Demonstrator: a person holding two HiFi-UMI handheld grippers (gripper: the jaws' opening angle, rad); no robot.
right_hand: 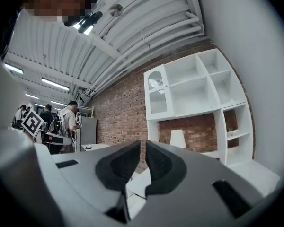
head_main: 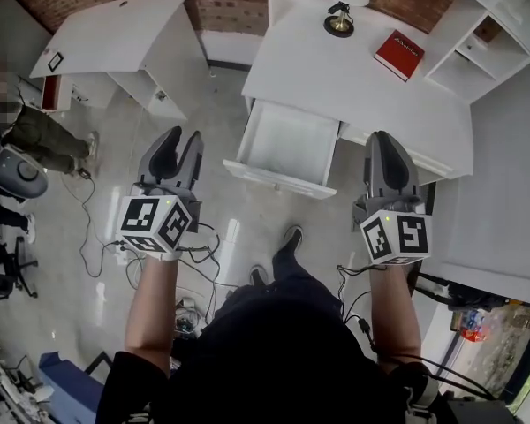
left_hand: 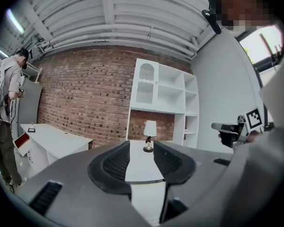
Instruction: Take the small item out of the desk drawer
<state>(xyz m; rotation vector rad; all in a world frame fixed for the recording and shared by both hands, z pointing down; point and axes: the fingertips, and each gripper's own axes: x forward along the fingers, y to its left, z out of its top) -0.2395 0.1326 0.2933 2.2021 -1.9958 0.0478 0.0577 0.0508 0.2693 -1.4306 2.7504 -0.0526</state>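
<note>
While both units hover short of the white bench (head_main: 336, 82), its white pull-out drawer (head_main: 287, 140) stands open, ahead and between them. Grey left gripper (head_main: 181, 140): jaws apart, nothing between. Grey right gripper (head_main: 384, 141): jaws almost together, nothing between. Can't spot the small item; the drawer floor that shows looks bare white, so it's likely at the back under the bench edge, or too small to resolve. Reads as the approach step. Advice: open the right jaws before going in, lean to sight the drawer's back first, descend over the front wall without knocking it. Leave the red book (head_main: 398, 54) and brass-footed lamp (head_main: 339, 20) alone
</note>
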